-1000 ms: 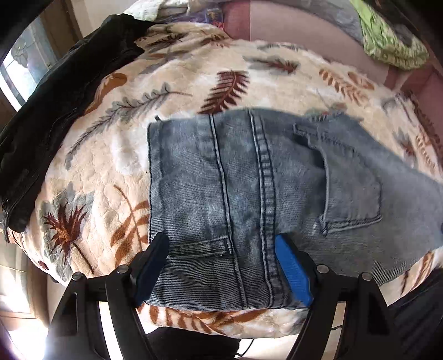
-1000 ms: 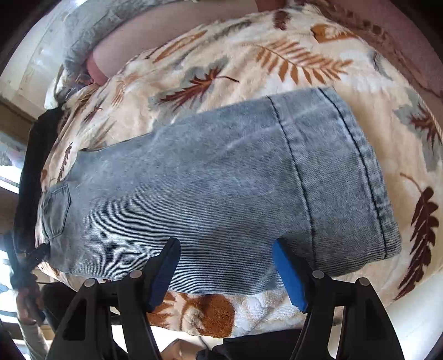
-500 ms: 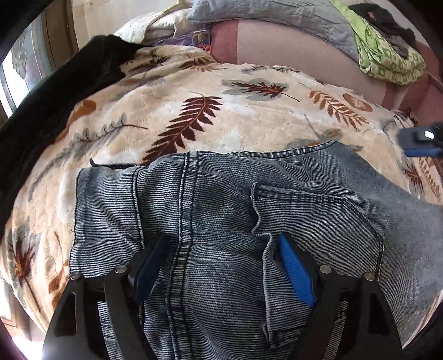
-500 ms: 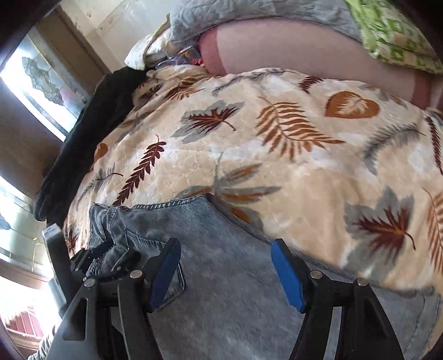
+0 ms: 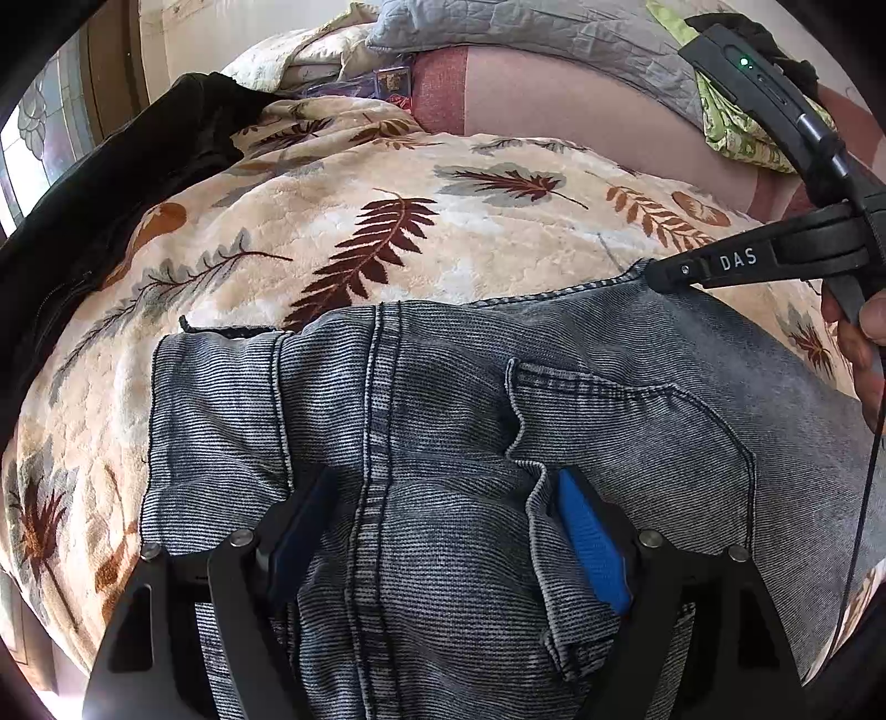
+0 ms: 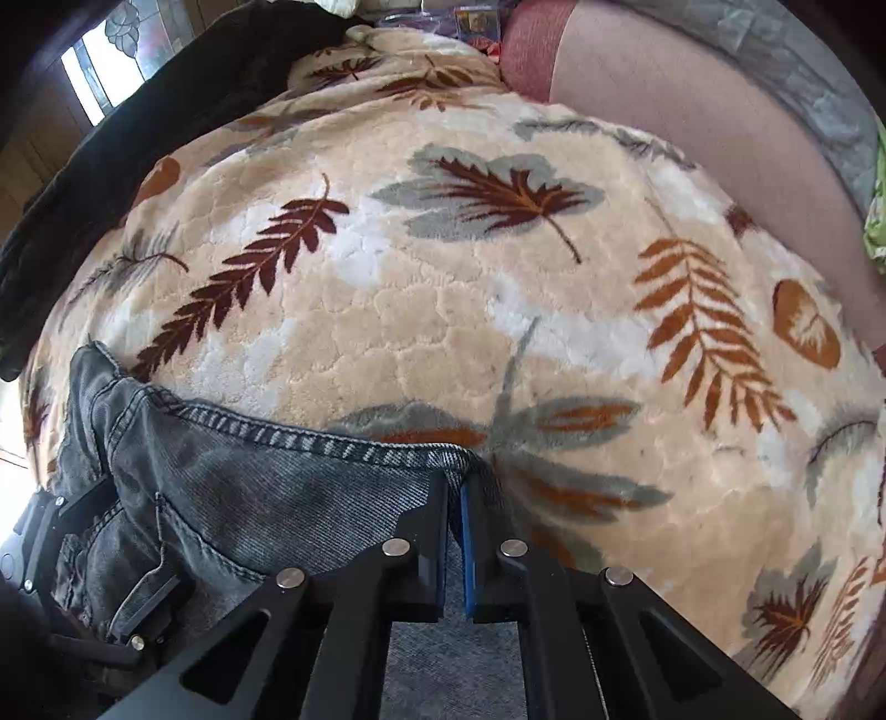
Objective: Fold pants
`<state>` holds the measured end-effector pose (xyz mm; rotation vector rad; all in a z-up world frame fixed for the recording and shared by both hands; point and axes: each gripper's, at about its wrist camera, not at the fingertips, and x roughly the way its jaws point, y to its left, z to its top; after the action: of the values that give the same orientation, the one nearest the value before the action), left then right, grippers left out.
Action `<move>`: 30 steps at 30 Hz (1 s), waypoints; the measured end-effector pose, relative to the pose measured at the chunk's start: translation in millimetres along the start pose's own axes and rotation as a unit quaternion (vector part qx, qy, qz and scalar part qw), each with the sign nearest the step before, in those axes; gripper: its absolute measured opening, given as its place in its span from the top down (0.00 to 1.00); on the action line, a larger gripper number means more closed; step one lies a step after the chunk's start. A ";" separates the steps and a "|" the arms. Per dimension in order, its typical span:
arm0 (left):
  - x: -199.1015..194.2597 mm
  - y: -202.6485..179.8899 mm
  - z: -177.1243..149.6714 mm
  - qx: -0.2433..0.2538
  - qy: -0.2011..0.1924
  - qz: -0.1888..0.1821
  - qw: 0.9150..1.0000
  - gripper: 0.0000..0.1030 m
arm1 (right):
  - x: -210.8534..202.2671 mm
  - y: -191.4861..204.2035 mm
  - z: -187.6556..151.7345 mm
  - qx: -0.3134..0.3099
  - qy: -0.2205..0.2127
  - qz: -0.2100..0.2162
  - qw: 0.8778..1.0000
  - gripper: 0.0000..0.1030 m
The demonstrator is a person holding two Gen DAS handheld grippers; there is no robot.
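Observation:
Grey-blue jeans [image 5: 637, 432] lie on a leaf-patterned blanket [image 5: 387, 183], waist end and back pocket under me. My left gripper [image 5: 443, 482] stands open, its blue pads pressed down into the denim on either side of a raised bunch with the centre seam. In the right wrist view my right gripper [image 6: 454, 482] is shut on the stitched far edge of the jeans [image 6: 266, 487], which rucks up against the blanket [image 6: 443, 277]. The left wrist view shows the same right gripper [image 5: 659, 274] at that far edge, held by a person's hand [image 5: 864, 354].
A black garment [image 5: 111, 194] lies along the blanket's left side, also in the right wrist view as the black garment [image 6: 138, 138]. Behind are a pink cushion [image 5: 554, 111], a grey quilt [image 5: 526, 27] and a green cloth [image 5: 736, 133]. A window is at far left.
My right gripper swept left from the leg end to the far edge near the waist and closed on it. My left gripper pushed forward onto the seat and bunched the denim.

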<state>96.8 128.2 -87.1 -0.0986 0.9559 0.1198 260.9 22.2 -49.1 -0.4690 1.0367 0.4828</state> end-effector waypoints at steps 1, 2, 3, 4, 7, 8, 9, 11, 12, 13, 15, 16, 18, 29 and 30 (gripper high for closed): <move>-0.1 -0.6 -0.2 0.001 -0.001 0.002 1.000 0.20 | 3.2 4.9 -1.7 -0.015 -0.002 -0.016 1.000 0.96; 0.1 -0.9 -0.4 0.001 -0.001 0.003 1.000 0.20 | 8.5 9.8 -3.5 -0.030 -0.001 -0.032 0.999 0.96; 0.0 -1.3 -0.7 0.002 -0.002 0.004 1.000 0.20 | 13.8 13.8 -5.7 -0.040 0.000 -0.044 0.998 0.96; -0.2 -1.4 -1.0 0.002 -0.003 0.005 1.000 0.20 | 16.4 14.8 -7.0 -0.038 -0.002 -0.047 0.998 0.96; -0.5 -1.7 -1.6 0.004 -0.005 0.006 1.000 0.20 | 15.4 8.0 -10.4 -0.015 -0.010 -0.035 0.999 0.96; -0.6 -1.8 -1.7 0.004 -0.005 0.007 1.000 0.20 | 13.7 4.3 -11.1 -0.009 -0.009 -0.028 1.000 0.95; -0.6 -1.6 -1.6 0.003 -0.006 0.007 1.000 0.20 | 12.6 2.1 -10.6 0.000 -0.008 -0.021 1.000 0.92; -0.8 -1.0 -1.9 0.002 -0.006 0.006 1.000 0.20 | 1.6 -8.8 -11.9 0.033 -0.020 -0.008 0.999 0.85; -1.1 -1.1 -2.1 0.002 -0.007 0.007 1.000 0.20 | -6.9 -15.1 -14.9 0.061 -0.033 -0.004 0.998 0.75; -1.2 -1.4 -2.2 0.002 -0.007 0.007 1.000 0.20 | -17.1 -23.1 -20.9 0.093 -0.048 0.005 0.994 0.60; -1.4 -1.7 -2.1 0.002 -0.007 0.009 1.000 0.20 | -43.3 -38.5 -45.0 0.160 -0.083 0.030 0.983 0.37; -1.6 -1.7 -2.0 0.001 -0.007 0.009 1.000 0.20 | -56.5 -44.1 -61.1 0.185 -0.100 0.043 0.977 0.35; -1.5 -2.2 -1.9 0.000 -0.007 0.012 1.000 0.20 | -78.3 -53.6 -94.8 0.220 -0.118 0.064 0.966 0.35; -0.6 -7.7 -2.6 -0.003 -0.013 0.033 0.999 0.20 | -54.2 -239.9 -271.2 0.508 -0.097 0.166 0.840 0.40; -0.8 -8.2 -3.1 -0.002 -0.014 0.035 0.999 0.20 | -48.4 -255.0 -286.6 0.544 -0.119 0.220 0.801 0.41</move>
<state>95.0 119.6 -88.1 -0.0675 0.9312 0.1884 190.4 -355.3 -94.2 0.8675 1.0011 0.2651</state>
